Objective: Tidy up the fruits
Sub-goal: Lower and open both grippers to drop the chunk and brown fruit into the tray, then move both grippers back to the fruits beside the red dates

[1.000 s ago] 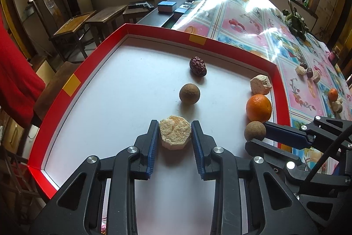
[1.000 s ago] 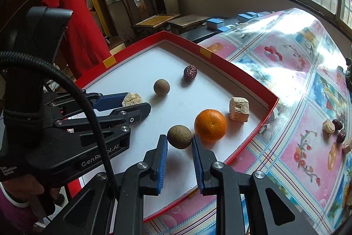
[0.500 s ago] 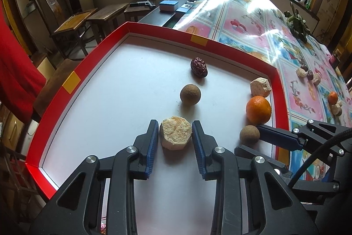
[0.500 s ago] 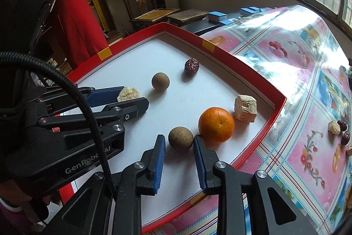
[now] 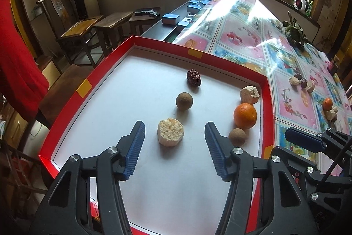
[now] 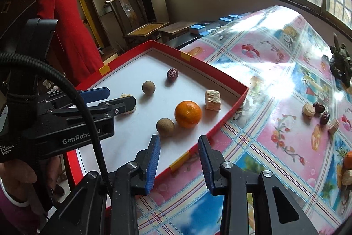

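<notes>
A white tray with a red rim [image 5: 88, 85] holds a red date [image 5: 193, 77], a brown ball [image 5: 184, 101], an orange [image 5: 244, 115], a pale block [image 5: 249, 94] and a second brown ball [image 5: 237, 136]. A pale round piece [image 5: 170, 131] lies on the tray floor between the fingertips of my left gripper [image 5: 175, 147]. Its jaws are opening and stand clear of the piece. My right gripper [image 6: 178, 147] hangs over the tray's near rim [image 6: 228, 116], jaws opening with nothing between them. The second brown ball [image 6: 165, 127] rests just beyond its left fingertip, beside the orange [image 6: 188, 113].
Several loose fruits [image 6: 316, 109] lie on the flowered tablecloth to the right of the tray, with another orange [image 5: 327, 102] further right. A person in red [image 6: 66, 36] stands left of the tray. Wooden chairs [image 5: 81, 30], blue blocks [image 5: 169, 19] and a plant [image 5: 294, 32] sit beyond.
My left jaws have spread away from the pale round piece, which stays on the tray. My right gripper has widened and drawn back from the second brown ball, leaving it by the orange.
</notes>
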Available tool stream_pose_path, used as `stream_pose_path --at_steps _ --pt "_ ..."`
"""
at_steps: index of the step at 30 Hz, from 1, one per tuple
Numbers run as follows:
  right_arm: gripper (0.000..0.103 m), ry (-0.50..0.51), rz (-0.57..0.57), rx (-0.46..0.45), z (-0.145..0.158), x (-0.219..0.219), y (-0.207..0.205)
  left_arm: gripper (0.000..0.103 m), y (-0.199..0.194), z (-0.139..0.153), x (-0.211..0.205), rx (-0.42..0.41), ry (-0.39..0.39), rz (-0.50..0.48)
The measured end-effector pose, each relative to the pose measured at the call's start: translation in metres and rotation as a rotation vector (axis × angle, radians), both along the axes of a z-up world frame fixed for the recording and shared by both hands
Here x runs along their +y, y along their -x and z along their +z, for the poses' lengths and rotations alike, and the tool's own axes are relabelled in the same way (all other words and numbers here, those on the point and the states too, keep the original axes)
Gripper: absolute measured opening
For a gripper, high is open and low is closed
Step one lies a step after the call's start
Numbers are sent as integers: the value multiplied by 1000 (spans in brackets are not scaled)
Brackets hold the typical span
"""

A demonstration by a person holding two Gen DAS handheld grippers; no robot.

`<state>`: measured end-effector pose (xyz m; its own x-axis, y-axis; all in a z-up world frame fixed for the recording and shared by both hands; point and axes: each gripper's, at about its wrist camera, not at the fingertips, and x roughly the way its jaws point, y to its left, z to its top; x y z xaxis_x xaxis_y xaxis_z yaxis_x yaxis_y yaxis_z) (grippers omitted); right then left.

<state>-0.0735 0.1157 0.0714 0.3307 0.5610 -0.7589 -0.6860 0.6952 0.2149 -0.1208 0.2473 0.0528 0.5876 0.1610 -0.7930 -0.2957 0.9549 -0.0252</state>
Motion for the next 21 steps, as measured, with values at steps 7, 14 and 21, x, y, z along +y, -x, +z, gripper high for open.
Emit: stream_pose_path --at_steps 7,14,21 --pt "36 -8 -90 -4 7 -44 5 57 1 11 -35 -21 3 -65" --pt "37 3 -193 -10 12 -93 10 57 -3 19 -77 -38 5 -141" --pt "41 6 -303 -17 13 -148 13 57 -13 22 -116 -39 -1 -214"
